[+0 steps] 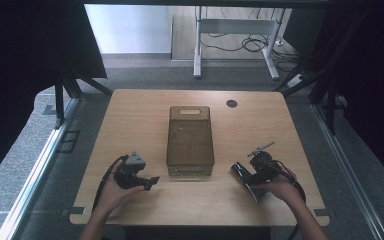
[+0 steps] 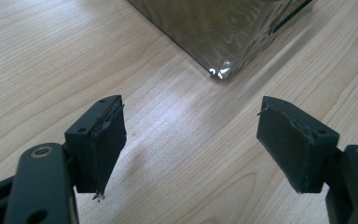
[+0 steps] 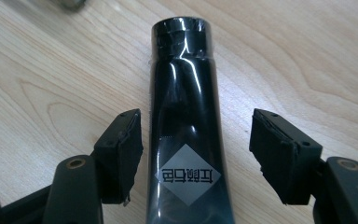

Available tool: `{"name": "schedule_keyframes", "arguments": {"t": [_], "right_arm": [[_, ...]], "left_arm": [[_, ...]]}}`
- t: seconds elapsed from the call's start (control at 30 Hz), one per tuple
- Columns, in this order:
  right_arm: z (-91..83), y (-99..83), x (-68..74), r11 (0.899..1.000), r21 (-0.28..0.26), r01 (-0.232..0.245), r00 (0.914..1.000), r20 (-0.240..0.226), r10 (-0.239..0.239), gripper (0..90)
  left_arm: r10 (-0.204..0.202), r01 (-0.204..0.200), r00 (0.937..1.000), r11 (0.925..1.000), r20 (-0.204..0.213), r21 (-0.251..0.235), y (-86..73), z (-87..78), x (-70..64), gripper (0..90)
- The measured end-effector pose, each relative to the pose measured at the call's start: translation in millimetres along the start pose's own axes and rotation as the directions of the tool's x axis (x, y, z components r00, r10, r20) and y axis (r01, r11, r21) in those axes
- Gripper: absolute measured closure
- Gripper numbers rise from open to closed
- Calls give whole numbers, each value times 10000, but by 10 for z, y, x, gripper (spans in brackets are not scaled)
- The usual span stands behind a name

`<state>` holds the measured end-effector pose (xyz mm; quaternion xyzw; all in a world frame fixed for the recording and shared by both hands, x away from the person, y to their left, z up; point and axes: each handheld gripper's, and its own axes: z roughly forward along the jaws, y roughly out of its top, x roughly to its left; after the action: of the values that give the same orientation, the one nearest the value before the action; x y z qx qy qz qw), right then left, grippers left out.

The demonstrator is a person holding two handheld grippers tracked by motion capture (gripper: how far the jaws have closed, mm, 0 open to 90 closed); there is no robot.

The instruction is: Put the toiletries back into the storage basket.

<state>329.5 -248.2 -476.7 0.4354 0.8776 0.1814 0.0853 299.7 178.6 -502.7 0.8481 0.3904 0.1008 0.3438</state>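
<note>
A glossy black tube (image 3: 184,84) with a grey diamond label lies flat on the wooden table, its cap pointing away from me. My right gripper (image 3: 196,119) is open, one jaw on each side of the tube with a gap on both sides. From above, the tube (image 1: 246,181) and right gripper (image 1: 250,176) sit at the near right. My left gripper (image 2: 191,112) is open with nothing between its jaws, hovering over bare wood just short of the bin's corner (image 2: 221,72). In the high view the left gripper (image 1: 151,181) is at the near left.
A smoky translucent bin (image 1: 190,172) stands empty in the middle of the table (image 1: 135,120), long side running away from me. A round cable hole (image 1: 231,103) is at the far right. A hand holds each gripper from the near edge.
</note>
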Motion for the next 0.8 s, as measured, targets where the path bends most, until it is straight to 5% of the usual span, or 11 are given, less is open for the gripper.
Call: {"name": "schedule_keyframes", "arguments": {"t": [0.8], "right_arm": [[342,97,44,9898,1422,12,9999,131,-31,391]], "left_arm": [[74,-74,10000,10000,24,-12,9,-3,-25,241]]}}
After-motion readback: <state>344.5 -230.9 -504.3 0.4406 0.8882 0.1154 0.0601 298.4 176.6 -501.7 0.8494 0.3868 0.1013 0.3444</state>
